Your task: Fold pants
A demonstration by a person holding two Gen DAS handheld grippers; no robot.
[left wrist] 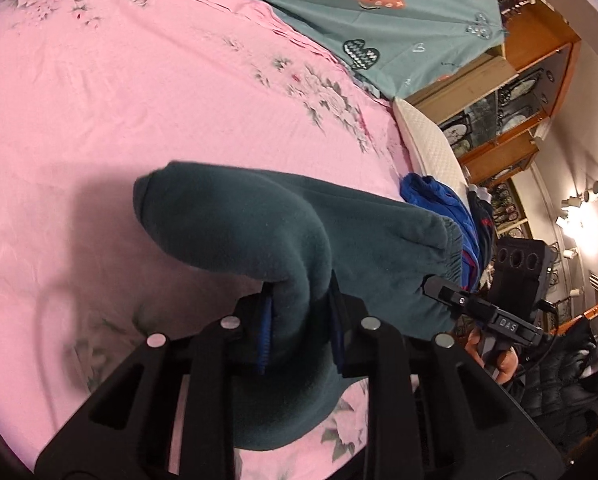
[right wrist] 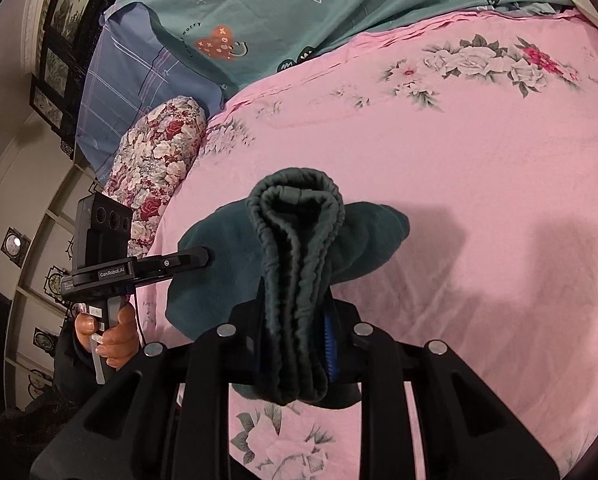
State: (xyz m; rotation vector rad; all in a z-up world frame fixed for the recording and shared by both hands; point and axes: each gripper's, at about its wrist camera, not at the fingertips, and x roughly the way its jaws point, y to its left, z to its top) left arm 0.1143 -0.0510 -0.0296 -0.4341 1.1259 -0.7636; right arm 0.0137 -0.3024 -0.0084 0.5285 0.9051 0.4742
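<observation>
Dark teal fleece pants (left wrist: 283, 240) are held folded in a bundle above the pink floral bed sheet (left wrist: 139, 100). My left gripper (left wrist: 301, 304) is shut on a thick fold of the pants. My right gripper (right wrist: 297, 320) is shut on the bunched elastic waistband of the pants (right wrist: 295, 240). The right gripper also shows in the left wrist view (left wrist: 435, 286) at the waistband end, held by a hand. The left gripper shows in the right wrist view (right wrist: 203, 258), its tip against the far side of the bundle.
A teal quilt with heart prints (left wrist: 379, 12) lies at the far end of the bed. Blue and dark clothes (left wrist: 447, 204) are piled at the bed's edge by a white pillow (left wrist: 427, 140). A red floral pillow (right wrist: 159, 156) and a blue plaid one (right wrist: 131, 72) lie at the other side. Wooden cabinets (left wrist: 531, 92) stand beyond.
</observation>
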